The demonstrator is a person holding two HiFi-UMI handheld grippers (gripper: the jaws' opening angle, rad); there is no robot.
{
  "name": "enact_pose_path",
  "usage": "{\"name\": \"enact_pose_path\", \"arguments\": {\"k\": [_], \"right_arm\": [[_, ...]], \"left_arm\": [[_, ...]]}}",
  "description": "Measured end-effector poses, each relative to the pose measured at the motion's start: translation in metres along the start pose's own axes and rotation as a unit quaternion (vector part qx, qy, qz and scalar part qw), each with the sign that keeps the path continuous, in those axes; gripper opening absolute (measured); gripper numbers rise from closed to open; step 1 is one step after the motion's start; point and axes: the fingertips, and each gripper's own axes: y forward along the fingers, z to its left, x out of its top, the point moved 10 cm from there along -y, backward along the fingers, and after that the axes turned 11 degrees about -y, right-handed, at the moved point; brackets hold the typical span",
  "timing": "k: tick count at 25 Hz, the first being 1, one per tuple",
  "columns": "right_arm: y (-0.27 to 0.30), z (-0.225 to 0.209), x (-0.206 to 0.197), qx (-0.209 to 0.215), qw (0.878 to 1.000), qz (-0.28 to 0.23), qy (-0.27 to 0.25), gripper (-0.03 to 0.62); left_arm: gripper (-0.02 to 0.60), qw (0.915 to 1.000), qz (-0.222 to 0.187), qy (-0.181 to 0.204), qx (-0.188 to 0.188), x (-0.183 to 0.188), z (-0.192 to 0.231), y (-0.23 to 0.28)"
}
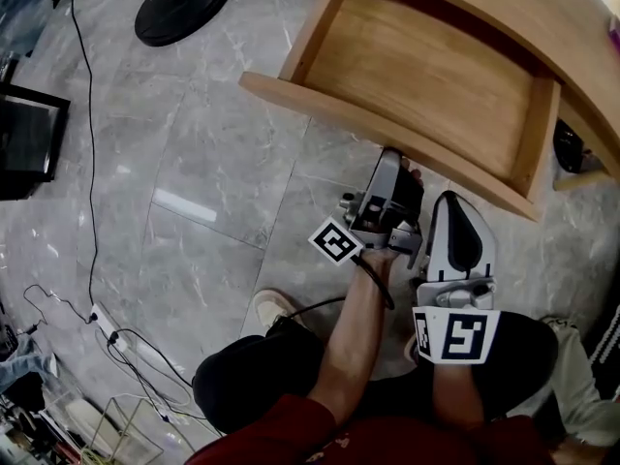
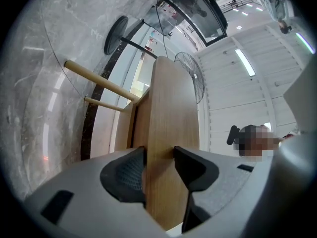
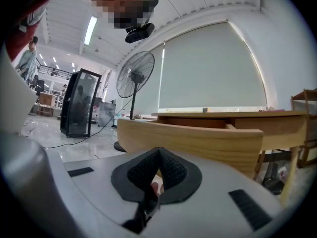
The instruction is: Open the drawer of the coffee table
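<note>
1. Grey stone floor point(image 1: 194, 172) fills my head view from 7 to 11 o'clock. A black fan base point(image 1: 184, 3) sits at 11 o'clock and a thin cable point(image 1: 89, 163) trails down at 9, both well apart from the work.
2. At 1 o'clock the drawer point(image 1: 417, 76) stands well out from the table, its pale wooden tray bare. Its curved front panel point(image 1: 320, 107) slants from 11 o'clock down towards 3.
3. Near the centre, my left gripper point(image 1: 392, 174) is clamped on that front panel from below. In the left gripper view the board runs straight up between the jaws, with one pad on each face and both pressed flat on the wood.
4. I judge the opening nearly done. To finish it well, I would pull straight back along the drawer's own line towards 6 o'clock. The clamp should stay square on the board, because a twist could rack the drawer sideways. I would ease off early, because I cannot see how much of it is left inside the table.
5. Just to the right, at 5 o'clock, my right gripper point(image 1: 453, 206) has its jaws together with nothing between them. It sits near the panel's underside, and I cannot tell whether it touches. I would leave it clear of the pull.
6. At 2 o'clock is the coffee table point(image 1: 542, 17), whose top overhangs the drawer's back end.
</note>
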Motion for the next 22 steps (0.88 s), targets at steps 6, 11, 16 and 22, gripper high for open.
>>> {"name": "enact_pose_path", "arguments": {"k": [6,11,16,22], "right_arm": [[-0.003,0.003,-0.022,-0.038,0.999,0.016,-0.015,-0.005],[-0.004,0.000,-0.038,-0.050,0.998,0.035,-0.004,-0.005],[-0.003,0.006,-0.037,-0.052,0.998,0.039,-0.011,-0.005],[0.003,0.008,-0.042,-0.051,0.998,0.037,-0.006,-0.005]], "left_arm": [[0.180,0.9999,0.010,0.003,0.003,0.005,0.009,-0.005],[0.181,0.9996,0.026,0.003,-0.004,0.008,0.012,-0.003],[0.181,0.9998,-0.003,-0.021,-0.005,0.014,0.012,-0.010],[0.181,0.9994,-0.022,0.007,0.024,0.035,0.016,-0.027]]}}
